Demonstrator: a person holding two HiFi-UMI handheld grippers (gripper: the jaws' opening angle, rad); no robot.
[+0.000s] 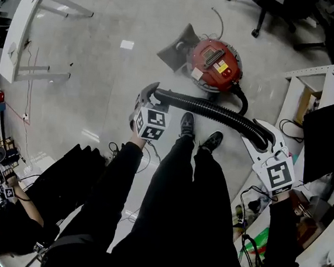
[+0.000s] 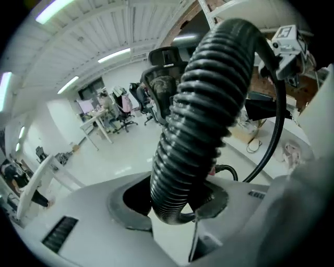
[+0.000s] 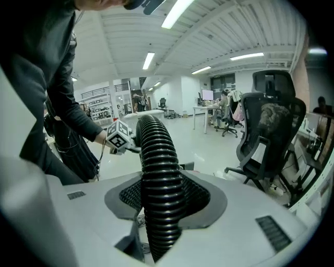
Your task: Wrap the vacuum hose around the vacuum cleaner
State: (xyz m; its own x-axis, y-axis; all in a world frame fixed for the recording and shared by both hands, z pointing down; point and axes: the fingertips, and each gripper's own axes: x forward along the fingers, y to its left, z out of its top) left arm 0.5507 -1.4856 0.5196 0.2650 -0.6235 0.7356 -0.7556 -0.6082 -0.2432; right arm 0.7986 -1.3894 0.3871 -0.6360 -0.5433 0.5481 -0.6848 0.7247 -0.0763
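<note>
**2 hand-held grippers, 1 hose slung between them**

1 black ribbed vacuum hose runs above the floor in a shallow arc from the left hand-held gripper to the right hand-held gripper. Past the right hand-held gripper it curls back and joins the side of the red vacuum cleaner. The vacuum cleaner sits on the floor ahead of both hand-held grippers, nearer the right one and well apart from the left.

In the left gripper view the 2 jaws are closed round the hose close to its free end, the dark pads cupping the ribs on either side. From there the hose climbs up and away from the jaws. In the right gripper view the jaws are clamped on the hose too, further along its length. The ribbed tube lies in the hollow of both pads and runs straight out toward the other hand-held gripper.

Between the 2 hand-held grippers, under the hose's span, the person's 2 shoes stand on the floor. Far out to the left of the left hand-held gripper a white desk lies on its side. A second person is below and left of that hand-held gripper. Beyond the right hand-held gripper's jaws stands a black office chair.
</note>
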